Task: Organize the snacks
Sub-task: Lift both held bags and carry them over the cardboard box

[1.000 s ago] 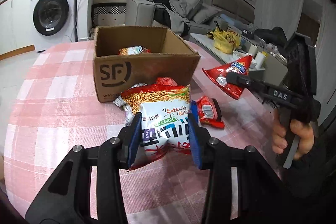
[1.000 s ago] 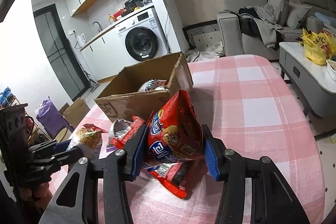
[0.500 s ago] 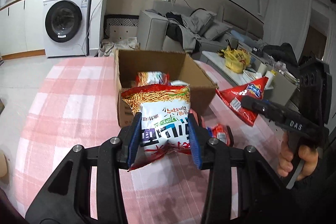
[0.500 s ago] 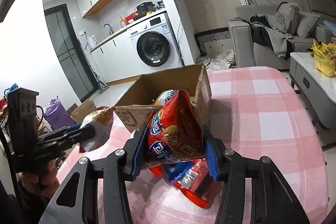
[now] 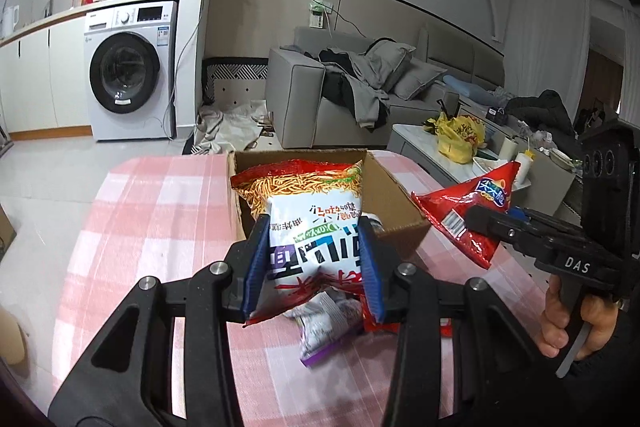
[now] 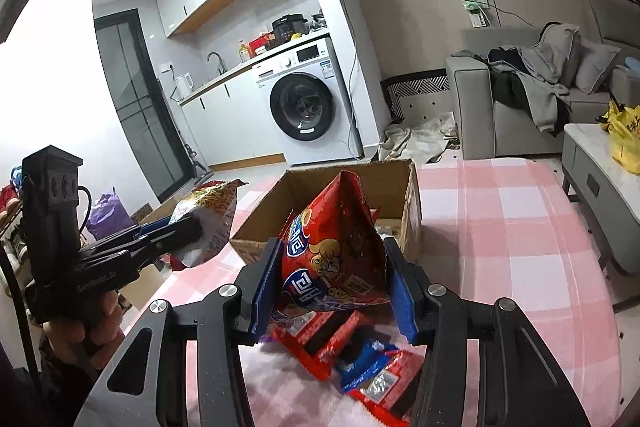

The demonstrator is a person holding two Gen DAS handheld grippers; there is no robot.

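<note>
The left gripper (image 5: 314, 267) is clamped on a white and red bag of crispy noodle snack (image 5: 308, 223), its blue pads pressing both sides of the bag, which hangs clear of the pink and white checked tablecloth (image 5: 132, 227) in front of the open brown cardboard box (image 5: 396, 199). The right gripper (image 6: 334, 289) is likewise closed on a red puffed snack bag with a cartoon figure (image 6: 334, 251), held upright above the cloth and just before the near wall of the same box (image 6: 400, 187), which stands towards the far edge of the table. Under the left gripper a small silver and purple packet (image 5: 324, 327) lies flat on the cloth, touching a red packet beside it whose shape is mostly hidden. Under the right gripper lie flat red and blue wrapped packets (image 6: 360, 355), overlapping one another near the table's near edge. A hand (image 5: 572, 315) grips the handle of the right tool at the right edge of the left wrist view. Beyond the table stand a white front-loading washing machine (image 5: 128, 75) and a grey sofa (image 5: 320, 99) strewn with clothes.
</note>
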